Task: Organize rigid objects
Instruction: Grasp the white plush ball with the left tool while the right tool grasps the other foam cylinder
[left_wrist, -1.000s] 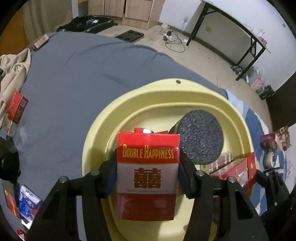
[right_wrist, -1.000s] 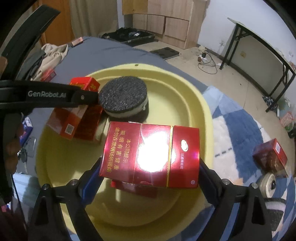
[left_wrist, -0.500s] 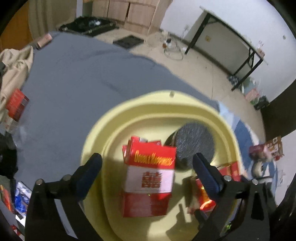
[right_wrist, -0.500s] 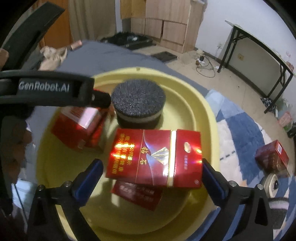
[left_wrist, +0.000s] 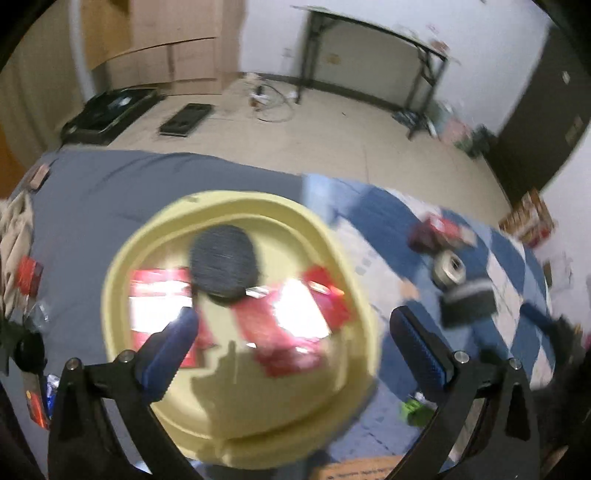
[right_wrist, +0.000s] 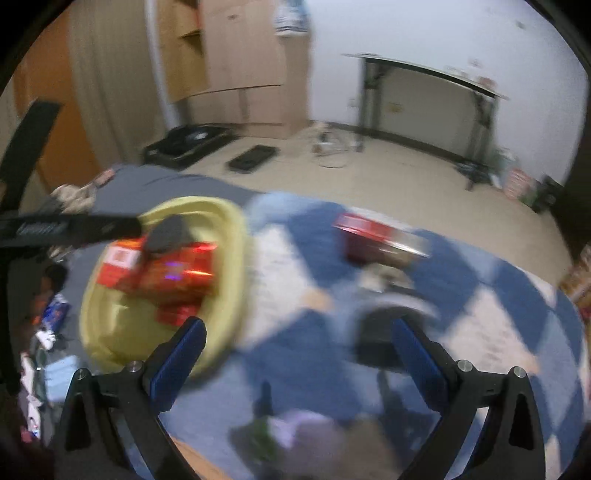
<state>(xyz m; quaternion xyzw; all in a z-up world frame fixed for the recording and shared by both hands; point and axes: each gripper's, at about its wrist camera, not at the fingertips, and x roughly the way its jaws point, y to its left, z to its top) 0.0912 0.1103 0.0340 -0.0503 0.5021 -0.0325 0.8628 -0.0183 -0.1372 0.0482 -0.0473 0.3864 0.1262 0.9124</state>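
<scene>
Both grippers, left gripper (left_wrist: 291, 332) and right gripper (right_wrist: 299, 341), gape wide, empty; the left one is opening. Beyond the fingers lie grey sheet (left_wrist: 110, 192), checkered blanket (right_wrist: 314, 354), yellow basin (left_wrist: 236, 413), beige floor (left_wrist: 332, 140).

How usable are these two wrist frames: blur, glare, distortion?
Left wrist: motion-smeared; white glare blows out the red boxes in the yellow basin; fisheye curves the room. Right wrist: heavier smear over the blue checked blanket and the red box on it; only the tool fingers stay sharp.
</scene>
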